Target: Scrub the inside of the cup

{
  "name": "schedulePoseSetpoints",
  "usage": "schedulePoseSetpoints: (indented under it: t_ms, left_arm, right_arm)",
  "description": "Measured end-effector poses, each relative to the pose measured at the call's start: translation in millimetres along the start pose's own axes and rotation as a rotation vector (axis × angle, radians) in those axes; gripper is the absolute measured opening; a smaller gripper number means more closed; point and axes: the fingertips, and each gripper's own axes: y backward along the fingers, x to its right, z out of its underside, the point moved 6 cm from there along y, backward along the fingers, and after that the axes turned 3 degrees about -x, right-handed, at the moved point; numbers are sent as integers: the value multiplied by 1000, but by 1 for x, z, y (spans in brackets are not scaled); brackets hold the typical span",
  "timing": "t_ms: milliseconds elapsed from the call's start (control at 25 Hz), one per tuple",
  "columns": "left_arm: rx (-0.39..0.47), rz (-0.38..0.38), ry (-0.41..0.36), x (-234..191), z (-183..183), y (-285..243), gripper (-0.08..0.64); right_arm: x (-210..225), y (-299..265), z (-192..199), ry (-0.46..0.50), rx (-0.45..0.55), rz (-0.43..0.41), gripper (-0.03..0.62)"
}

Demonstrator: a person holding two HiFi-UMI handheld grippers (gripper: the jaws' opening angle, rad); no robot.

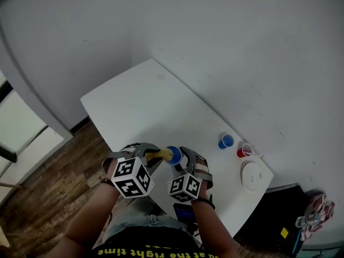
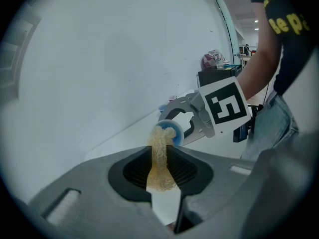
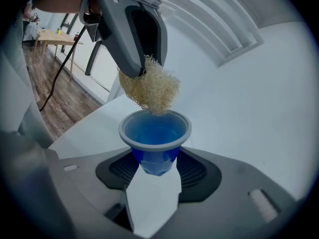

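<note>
Left gripper (image 2: 160, 171): jaws drawn in narrow and clamped on a tan loofah scrubber (image 2: 160, 158), ribbed pads pressing both its sides. Sticks out well past the fingertips as a frayed tuft.

Right gripper (image 3: 157, 166): jaws fairly wide, closed on a blue cup (image 3: 155, 133). Grips it low on the body, mouth up and slightly tipped, rim clear above the pads.

Seen from the head camera: left gripper (image 1: 154, 156) and right gripper (image 1: 178, 157) close together, tips pointing at each other, blue cup (image 1: 173, 153) and loofah scrubber (image 1: 163, 155) meeting between them. Marker cube (image 1: 131, 177) behind the left jaws, another behind the right.

From the right gripper view: left gripper (image 3: 142, 59) coming down from above, loofah scrubber (image 3: 149, 88) hanging off its tips, lowest fibres at the cup's far rim, right at the mouth. Cannot tell whether they reach the inner wall.

From the left gripper view: blue cup (image 2: 174, 132) straight ahead of the tips, mouth mostly hidden by the tuft.

Both grippers above the near edge of a white table (image 1: 150, 101). Well beyond the right gripper: a second blue cup (image 1: 226, 141), a red cup (image 1: 244, 151) just beside it, and a white round lid (image 1: 251, 174) near those. Wooden floor (image 1: 48, 171) off to the left gripper's outer side.
</note>
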Motion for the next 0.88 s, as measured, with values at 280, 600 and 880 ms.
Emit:
schedulePoseSetpoints:
  t_ms: [280,600,880]
  left_arm:
    - [-41,26,20,2,7,-1,97]
    - [-83,50,85,4,18,-3,97]
    - [-119,66,143,2,23,-6,97]
  right_arm:
    - [-6,0,-9,74,-31,-13,245]
    - [-15,3,-22,167,-51,33,245]
    - [-24,2,-30,220,-64,29,245]
